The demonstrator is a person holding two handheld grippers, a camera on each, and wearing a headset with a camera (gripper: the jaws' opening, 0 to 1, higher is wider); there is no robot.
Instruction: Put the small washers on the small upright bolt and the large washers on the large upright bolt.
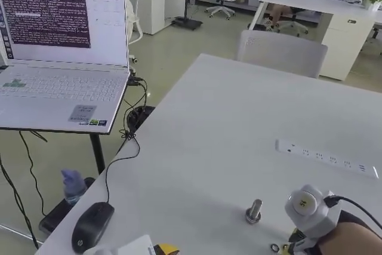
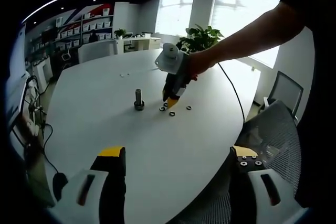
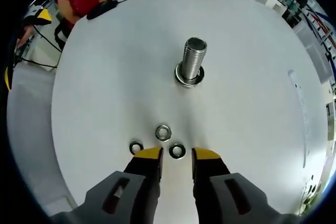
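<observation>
One upright threaded bolt [image 3: 191,64] stands on the white table [image 3: 105,66] with a washer around its base; it also shows in the head view as the bolt [image 1: 255,210] and ahead of the left gripper as the bolt [image 2: 138,99]. Three loose washers lie flat near it: one washer [image 3: 163,132], another washer [image 3: 136,147] and a third washer [image 3: 177,150]. My right gripper [image 3: 177,154] is low over the table, open, with the third washer lying just in front of the gap between its yellow tips. My left gripper [image 2: 178,153] hangs open and empty near the table edge.
A laptop [image 1: 59,82] sits on a stand to the left. A black mouse [image 1: 92,225] lies at the table's near left corner and a white power strip [image 1: 325,158] at the far right. A grey chair [image 1: 280,52] stands behind the table.
</observation>
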